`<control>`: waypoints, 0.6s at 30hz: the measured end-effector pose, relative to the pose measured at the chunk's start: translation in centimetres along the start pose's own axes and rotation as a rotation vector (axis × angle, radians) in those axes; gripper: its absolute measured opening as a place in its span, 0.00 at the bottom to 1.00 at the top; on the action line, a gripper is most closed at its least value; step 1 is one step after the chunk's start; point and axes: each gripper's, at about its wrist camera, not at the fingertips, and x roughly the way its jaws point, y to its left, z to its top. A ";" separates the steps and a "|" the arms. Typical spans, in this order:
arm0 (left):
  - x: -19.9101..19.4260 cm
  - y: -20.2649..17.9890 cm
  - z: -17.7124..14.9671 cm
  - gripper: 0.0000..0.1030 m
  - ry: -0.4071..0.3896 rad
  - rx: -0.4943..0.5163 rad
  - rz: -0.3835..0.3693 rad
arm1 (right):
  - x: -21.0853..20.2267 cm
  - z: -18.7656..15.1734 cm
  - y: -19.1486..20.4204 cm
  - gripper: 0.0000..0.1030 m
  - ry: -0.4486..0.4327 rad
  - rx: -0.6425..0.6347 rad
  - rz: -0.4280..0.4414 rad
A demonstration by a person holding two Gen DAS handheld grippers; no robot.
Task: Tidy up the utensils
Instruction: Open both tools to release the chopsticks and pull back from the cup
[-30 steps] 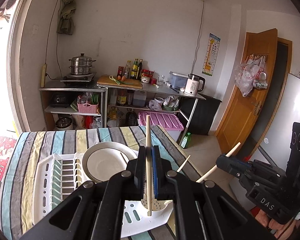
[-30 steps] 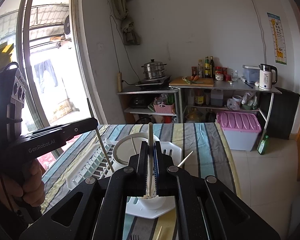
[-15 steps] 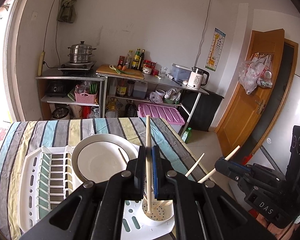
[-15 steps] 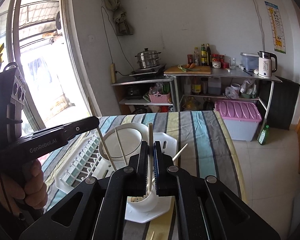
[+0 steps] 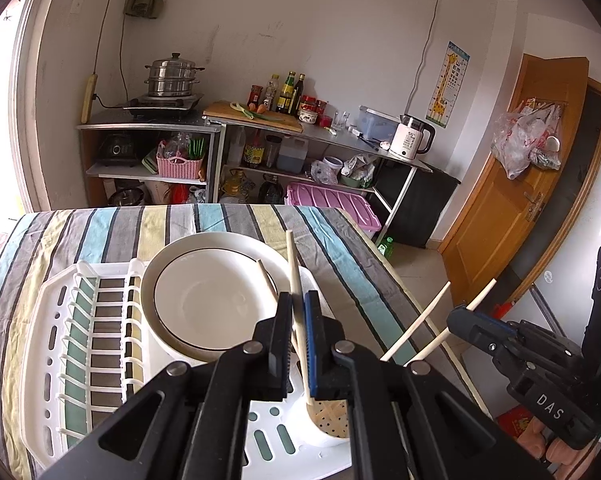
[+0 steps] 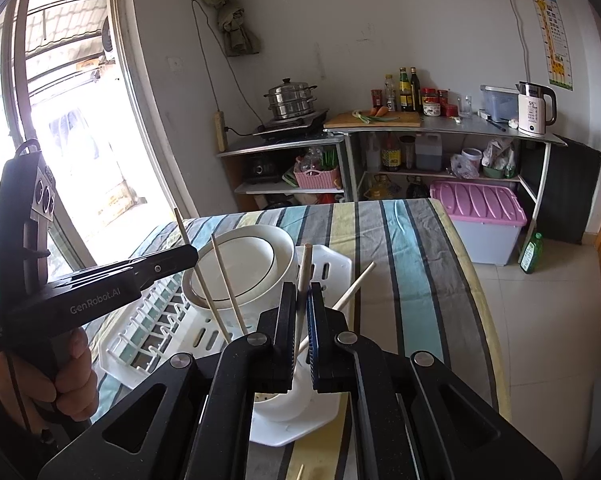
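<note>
My left gripper (image 5: 298, 300) is shut on a pale wooden chopstick (image 5: 293, 264) whose lower end reaches down into the white perforated utensil cup (image 5: 328, 420) at the front corner of the white dish rack (image 5: 60, 344). My right gripper (image 6: 302, 292) is shut on a second chopstick (image 6: 305, 264), held upright over the same cup (image 6: 284, 404). Other chopsticks (image 5: 416, 328) lean in the cup. In the left wrist view the right gripper (image 5: 460, 314) shows with its chopstick. In the right wrist view the left gripper (image 6: 188, 258) shows with its chopstick (image 6: 184, 228).
A white bowl with a dark rim line (image 5: 208, 300) stands in the rack. The rack sits on a striped tablecloth (image 5: 112, 228). A loose chopstick tip (image 6: 300, 472) lies on the cloth near the front. Kitchen shelves (image 5: 236, 136) and a pink storage box (image 5: 332, 200) stand beyond the table.
Both grippers have moved down and forward toward the rack, each holding its chopstick. The chopsticks' lower ends now sit deeper in the utensil cup. The bowl and rack look closer.
</note>
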 end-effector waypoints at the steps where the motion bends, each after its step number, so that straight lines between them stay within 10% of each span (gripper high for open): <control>1: 0.1 0.0 -0.1 0.07 0.004 0.001 0.002 | 0.1 0.0 -0.1 0.05 0.000 0.003 -0.003; 18: -1.2 0.8 -1.7 0.16 0.004 -0.004 0.026 | -1.2 -0.9 -0.1 0.23 0.023 0.002 -0.017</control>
